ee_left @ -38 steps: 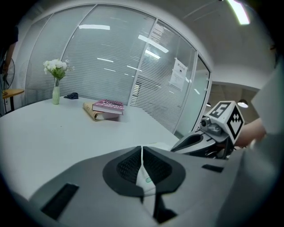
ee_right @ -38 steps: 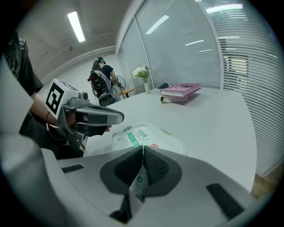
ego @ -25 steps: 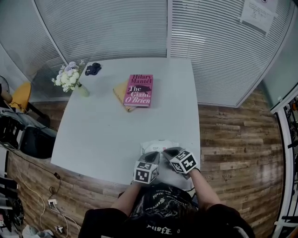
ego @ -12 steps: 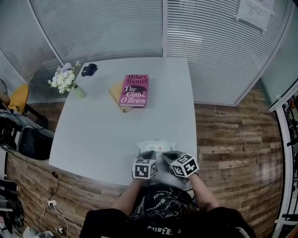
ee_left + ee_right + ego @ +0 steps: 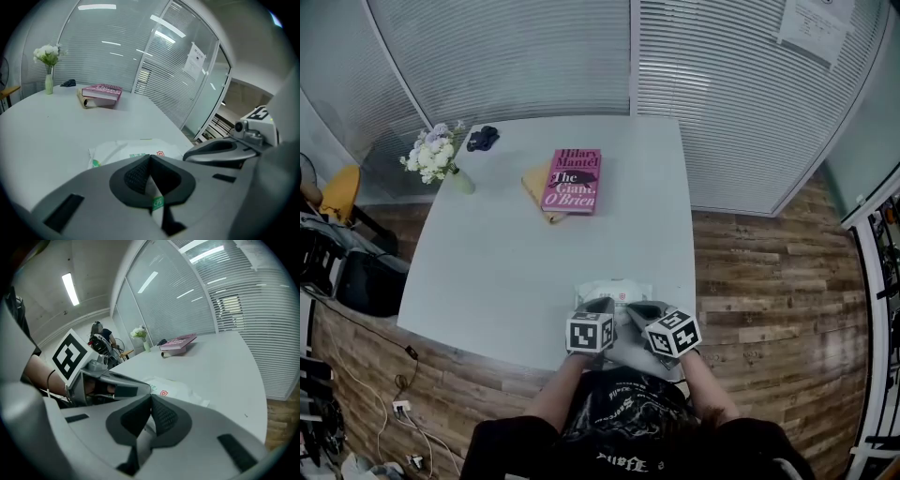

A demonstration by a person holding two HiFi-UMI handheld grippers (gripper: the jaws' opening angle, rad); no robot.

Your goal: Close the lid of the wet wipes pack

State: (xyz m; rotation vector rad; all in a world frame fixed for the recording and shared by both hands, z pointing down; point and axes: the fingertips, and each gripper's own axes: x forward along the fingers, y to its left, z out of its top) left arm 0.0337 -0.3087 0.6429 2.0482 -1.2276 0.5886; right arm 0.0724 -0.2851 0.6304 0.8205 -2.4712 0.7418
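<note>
The white wet wipes pack (image 5: 615, 292) lies flat near the table's front edge, just ahead of both grippers. Its near half is hidden under them, and I cannot make out its lid. My left gripper (image 5: 602, 307) hangs over the pack's near left part, jaws shut with nothing between them. The right gripper (image 5: 636, 310) sits close beside it over the near right part, also shut and empty. In the left gripper view the pack (image 5: 133, 151) shows just past the closed tips (image 5: 150, 157). The right gripper view shows the pack (image 5: 172, 388) beyond its closed tips (image 5: 151, 397).
A pink book (image 5: 572, 180) rests on a yellow one at the middle back of the white table (image 5: 506, 262). A vase of flowers (image 5: 441, 157) and a small dark object (image 5: 483, 139) stand at the back left corner. Blinds and glass walls rise behind; wooden floor lies to the right.
Both grippers have stayed over the pack's near edge and rolled slightly. The pack has not moved.
</note>
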